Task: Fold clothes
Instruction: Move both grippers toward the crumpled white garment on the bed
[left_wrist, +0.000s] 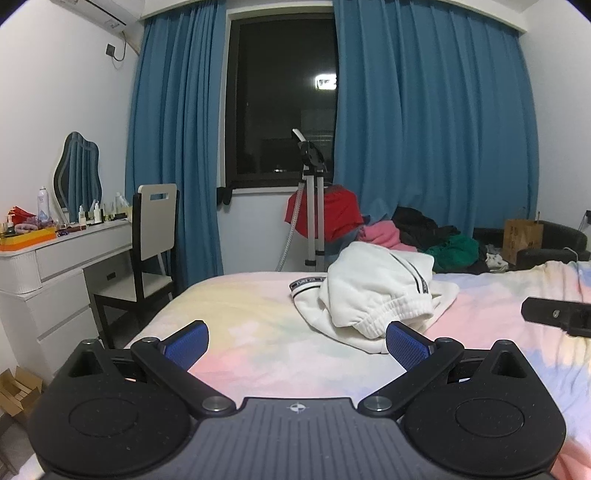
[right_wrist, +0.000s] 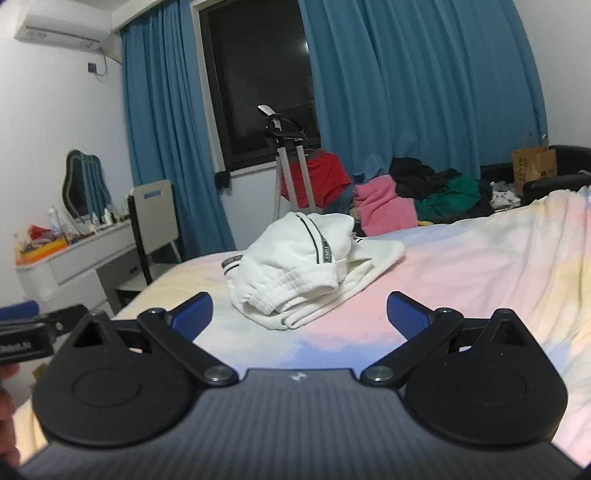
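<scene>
A crumpled white garment (left_wrist: 373, 295) with black-and-white striped trim lies in a heap on the pastel bedspread (left_wrist: 258, 332). It also shows in the right wrist view (right_wrist: 303, 266). My left gripper (left_wrist: 297, 343) is open and empty, hovering over the bed just short of the garment. My right gripper (right_wrist: 299, 314) is open and empty, also just short of the heap, with its left finger near the garment's cuff. The right gripper's body shows at the right edge of the left wrist view (left_wrist: 557, 317).
A pile of pink, green, black and red clothes (right_wrist: 399, 195) lies beyond the bed by the blue curtains. A garment steamer stand (left_wrist: 312, 199) stands at the bed's far edge. A white dresser (left_wrist: 55, 273) and chair (left_wrist: 155, 236) stand left. A paper bag (left_wrist: 522, 240) sits far right.
</scene>
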